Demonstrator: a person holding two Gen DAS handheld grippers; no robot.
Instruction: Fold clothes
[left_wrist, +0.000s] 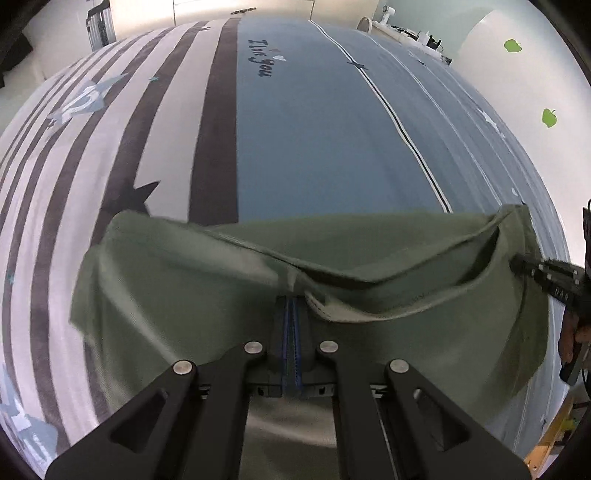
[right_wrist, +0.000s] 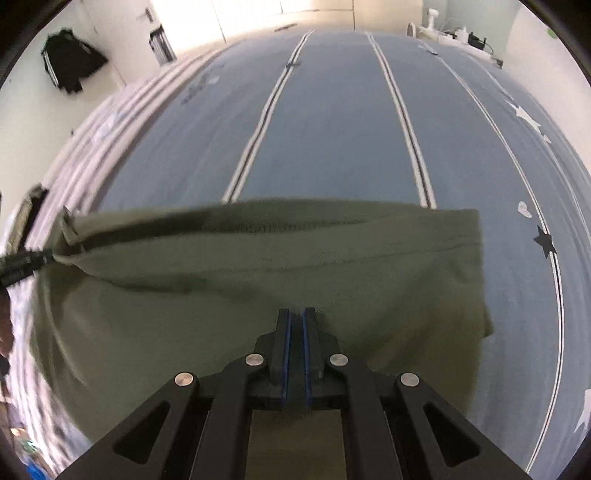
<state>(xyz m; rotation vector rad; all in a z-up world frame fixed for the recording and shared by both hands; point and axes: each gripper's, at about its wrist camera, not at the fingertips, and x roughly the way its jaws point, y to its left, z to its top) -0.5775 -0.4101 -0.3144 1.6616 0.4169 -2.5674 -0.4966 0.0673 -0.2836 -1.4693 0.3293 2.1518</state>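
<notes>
Nearest in the left wrist view, the left gripper (left_wrist: 293, 301) points steeply down with its blue-lined jaws pressed together on a fold of the green garment (left_wrist: 207, 291), pinching its upper edge where the cloth bunches up. In the right wrist view, the right gripper (right_wrist: 296, 315) also has its jaws almost together, with green cloth between the pads, so it too grips the garment (right_wrist: 258, 273). Each gripper shows at the edge of the other's view, clamped on an end of the cloth: the right one at the right edge of the left view, the left one at the left edge of the right view, with part of a hand (left_wrist: 570, 332) beside it.

The garment hangs between the two grippers as a wide band, its top edge sagging slightly in the middle, its lower part draping toward the cameras. Both views are blurred.

Beyond it lies the bed sheet (left_wrist: 317, 140), blue with thin pale lines and small stars on the right, white with dark stripes on the left, and dark lettering far off. At the far edge are a white wall and a dark jacket (right_wrist: 70, 62) hanging at the far left.
</notes>
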